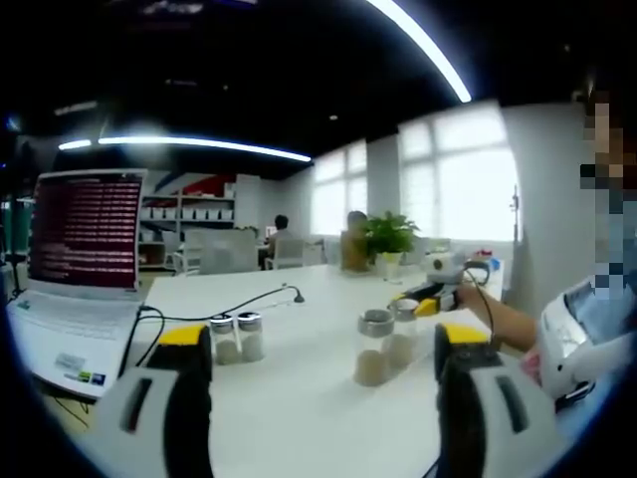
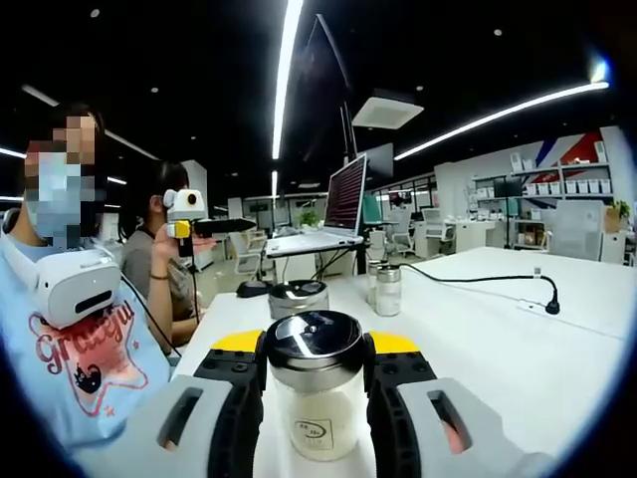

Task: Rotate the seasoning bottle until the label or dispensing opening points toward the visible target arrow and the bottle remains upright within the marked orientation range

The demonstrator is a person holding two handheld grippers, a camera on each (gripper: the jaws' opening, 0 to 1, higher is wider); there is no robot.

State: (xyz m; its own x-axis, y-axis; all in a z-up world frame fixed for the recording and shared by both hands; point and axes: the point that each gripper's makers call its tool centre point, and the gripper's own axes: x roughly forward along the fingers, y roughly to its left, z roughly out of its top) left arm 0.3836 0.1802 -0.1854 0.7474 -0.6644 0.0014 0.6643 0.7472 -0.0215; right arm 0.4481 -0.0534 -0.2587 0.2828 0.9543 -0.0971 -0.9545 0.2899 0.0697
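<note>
A glass seasoning bottle (image 2: 317, 398) with a shiny metal lid and pale powder stands upright on the white table (image 2: 518, 339). My right gripper (image 2: 317, 347) is shut on it, one yellow-tipped jaw on each side. In the left gripper view this bottle (image 1: 404, 334) stands beside a second bottle (image 1: 373, 349), with the right gripper (image 1: 434, 299) reaching it from the right. That second bottle's lid (image 2: 299, 296) shows just behind the held one. My left gripper (image 1: 323, 339) is open with nothing between its jaws, held well back from the bottles. It appears raised in a hand (image 2: 204, 228).
Two small shakers (image 1: 237, 338) stand together near an open laptop (image 1: 85, 259) at the table's left. A black cable (image 1: 239, 304) runs across the table. A potted plant (image 1: 386, 239) stands at the far end. A person in a blue shirt (image 2: 90, 349) is close beside the table.
</note>
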